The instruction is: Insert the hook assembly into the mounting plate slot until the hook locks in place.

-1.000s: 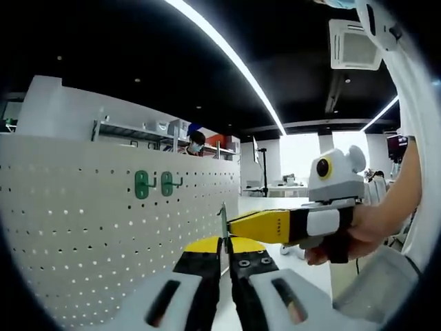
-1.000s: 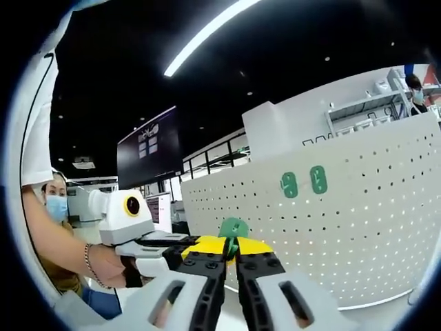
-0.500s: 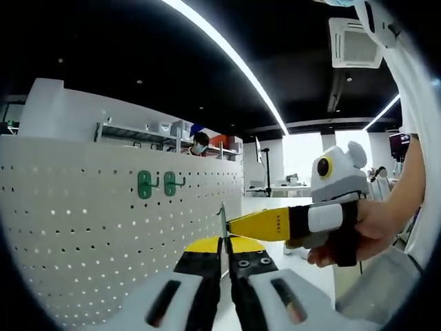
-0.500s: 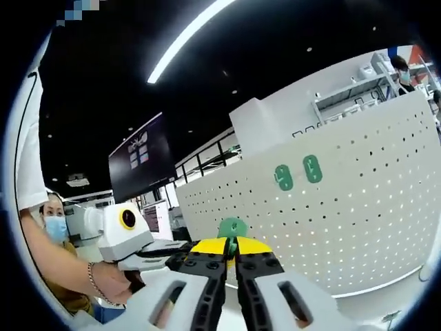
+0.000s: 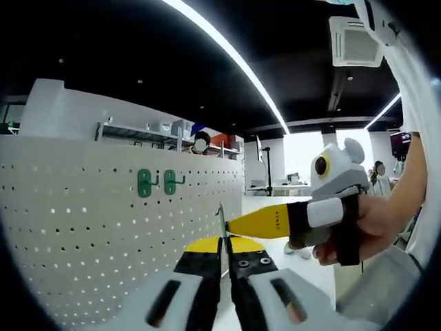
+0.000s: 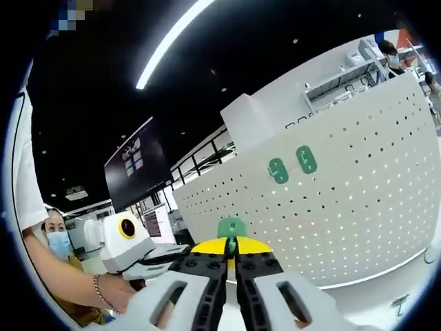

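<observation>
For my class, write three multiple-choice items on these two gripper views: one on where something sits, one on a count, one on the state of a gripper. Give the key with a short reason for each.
1. Where are the two green hooks that are already mounted?
A. on the white pegboard
B. on the ceiling light strip
C. in the person's hand

2. How many green hooks hang on the pegboard?
A. one
B. two
C. four

3. What is the right gripper doing?
A. open and holding nothing
B. shut on a green piece
C. shut on a yellow cable

Key:
1 A, both hooks sit side by side on the perforated board.
2 B, the left gripper view and the right gripper view each show a pair.
3 B, its fingers are closed together with the green piece sticking up between their tips.
</observation>
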A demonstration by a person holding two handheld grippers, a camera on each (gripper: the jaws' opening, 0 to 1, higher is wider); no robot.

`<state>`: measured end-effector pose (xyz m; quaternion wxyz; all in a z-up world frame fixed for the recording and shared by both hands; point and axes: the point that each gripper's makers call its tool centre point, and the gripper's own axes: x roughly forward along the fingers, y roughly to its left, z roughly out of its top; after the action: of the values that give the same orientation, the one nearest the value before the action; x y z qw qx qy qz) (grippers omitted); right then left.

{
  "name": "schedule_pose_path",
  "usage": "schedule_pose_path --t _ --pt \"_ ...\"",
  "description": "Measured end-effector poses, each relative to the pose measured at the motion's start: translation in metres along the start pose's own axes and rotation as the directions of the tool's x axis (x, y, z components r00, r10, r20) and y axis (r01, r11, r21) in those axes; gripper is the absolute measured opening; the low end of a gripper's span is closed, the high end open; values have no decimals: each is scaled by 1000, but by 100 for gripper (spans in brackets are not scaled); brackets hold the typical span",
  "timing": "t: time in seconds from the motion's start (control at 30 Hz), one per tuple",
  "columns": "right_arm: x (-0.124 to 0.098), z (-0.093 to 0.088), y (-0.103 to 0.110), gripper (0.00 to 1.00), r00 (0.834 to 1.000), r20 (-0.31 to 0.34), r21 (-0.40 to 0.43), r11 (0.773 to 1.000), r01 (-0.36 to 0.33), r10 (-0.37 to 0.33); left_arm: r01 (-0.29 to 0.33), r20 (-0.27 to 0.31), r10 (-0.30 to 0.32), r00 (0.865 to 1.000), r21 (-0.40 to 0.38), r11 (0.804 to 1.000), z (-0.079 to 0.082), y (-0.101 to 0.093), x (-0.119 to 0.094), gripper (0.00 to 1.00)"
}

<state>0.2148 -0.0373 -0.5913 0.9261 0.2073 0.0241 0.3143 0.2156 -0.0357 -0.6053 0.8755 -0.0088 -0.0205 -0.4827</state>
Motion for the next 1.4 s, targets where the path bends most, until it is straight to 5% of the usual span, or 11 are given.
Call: schedule_pose_path --t 0.6,0.87,1.0,1.2,1.4 --pt "-1 -1 1 0 1000 -12 -30 1000 -8 7 -4 -20 4 1000 28 1000 -1 -1 0 5" --pt "0 -1 3 0 1000 -17 -43 999 -17 17 -16 -93 16 996 2 1000 -16 -1 6 60" --pt "0 -1 3 0 1000 -18 -40 999 -18 17 -27 -97 29 995 16 999 -18 0 7 79" --pt "0 -1 1 0 1000 -19 -35 999 -16 15 -48 -121 48 992 0 999 -23 4 7 95" --pt "-1 -2 1 0 1000 -19 -33 999 -14 13 -50 -131 49 990 -5 999 -25 4 6 96"
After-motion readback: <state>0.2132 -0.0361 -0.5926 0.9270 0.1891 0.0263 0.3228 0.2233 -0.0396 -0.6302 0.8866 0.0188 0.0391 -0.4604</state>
